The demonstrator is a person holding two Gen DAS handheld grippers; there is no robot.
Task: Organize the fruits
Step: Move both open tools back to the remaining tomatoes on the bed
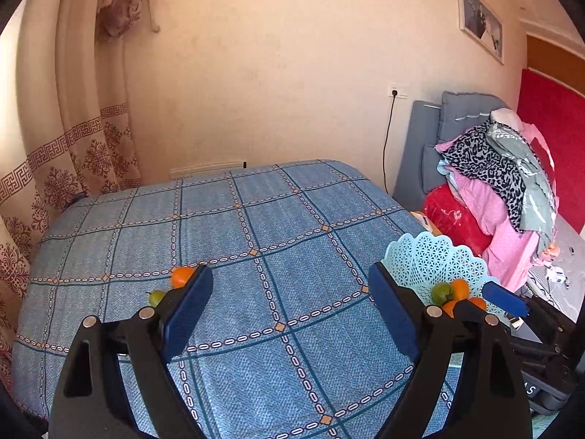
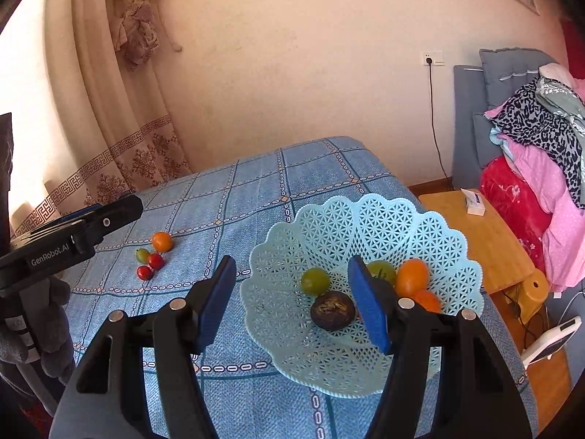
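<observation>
I see the pale blue basket [image 2: 365, 219] upright, opening upward, near the table's [image 2: 256, 183] right edge (fruit inside). My right gripper [image 2: 292, 300] hovers above, fingers spread; left gripper [image 1: 290, 307] likewise, empty.

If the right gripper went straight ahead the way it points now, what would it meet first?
Probably the dark brown round fruit lying in the pale blue perforated plastic basket: it sits between the open fingers of the right gripper. Depth is unclear, so it might meet the basket floor first.
</observation>
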